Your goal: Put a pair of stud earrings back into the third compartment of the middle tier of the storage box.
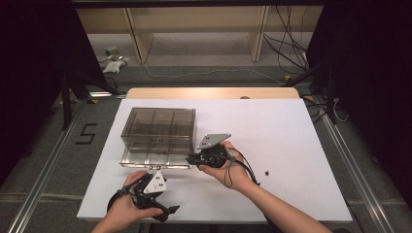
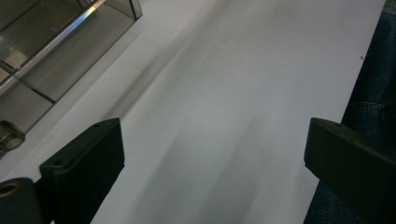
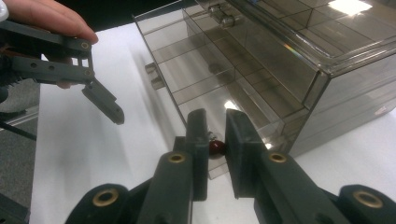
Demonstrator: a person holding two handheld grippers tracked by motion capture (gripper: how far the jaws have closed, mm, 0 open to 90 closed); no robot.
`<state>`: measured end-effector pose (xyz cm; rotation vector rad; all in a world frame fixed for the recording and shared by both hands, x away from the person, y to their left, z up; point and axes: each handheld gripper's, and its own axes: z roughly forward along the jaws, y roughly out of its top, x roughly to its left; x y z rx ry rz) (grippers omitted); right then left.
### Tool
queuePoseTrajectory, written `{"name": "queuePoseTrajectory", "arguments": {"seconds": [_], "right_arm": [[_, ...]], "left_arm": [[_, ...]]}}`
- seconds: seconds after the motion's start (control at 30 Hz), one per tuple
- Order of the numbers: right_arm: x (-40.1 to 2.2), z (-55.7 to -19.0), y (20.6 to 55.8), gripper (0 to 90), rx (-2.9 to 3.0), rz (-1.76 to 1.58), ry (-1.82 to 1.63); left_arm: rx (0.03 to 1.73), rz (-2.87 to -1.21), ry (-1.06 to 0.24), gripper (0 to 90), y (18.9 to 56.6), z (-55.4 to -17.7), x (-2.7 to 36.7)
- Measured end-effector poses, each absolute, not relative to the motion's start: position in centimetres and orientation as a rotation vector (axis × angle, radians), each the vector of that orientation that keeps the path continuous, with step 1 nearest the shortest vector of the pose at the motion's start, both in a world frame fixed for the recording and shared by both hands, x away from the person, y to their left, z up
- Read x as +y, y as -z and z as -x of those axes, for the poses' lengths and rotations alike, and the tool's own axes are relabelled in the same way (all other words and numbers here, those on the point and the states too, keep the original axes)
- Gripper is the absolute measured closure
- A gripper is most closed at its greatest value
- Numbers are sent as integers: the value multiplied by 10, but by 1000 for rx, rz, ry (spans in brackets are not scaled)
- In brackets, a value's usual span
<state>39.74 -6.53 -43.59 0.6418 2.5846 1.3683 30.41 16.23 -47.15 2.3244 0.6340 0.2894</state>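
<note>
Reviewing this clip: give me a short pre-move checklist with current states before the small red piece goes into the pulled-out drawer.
1. Right claw shut on the small red piece: ok.
2. Drawer of the clear organizer box pulled out, compartments exposed: ok.
3. Piece above a drawer compartment: not ok; it sits by the drawer's near corner.
4. Left claw open and holding nothing over the white table: ok.
5. Left claw away from the drawer: ok; it hangs apart, beside it.
6. Target compartment free: cannot tell; reflections hide the contents.

Grey floor (image 1: 43, 160) – wooden shelving (image 1: 194, 29) behind, cables (image 1: 286, 43).
</note>
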Motion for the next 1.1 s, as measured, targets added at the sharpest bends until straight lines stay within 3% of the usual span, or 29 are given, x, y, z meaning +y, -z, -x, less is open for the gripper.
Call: {"name": "queuePoseTrajectory", "arguments": {"seconds": [1.1], "right_arm": [[-52,-405,440,803,2590,-635,-1351]], "left_arm": [[633,-2324,-287,51,471,-304,163]]}}
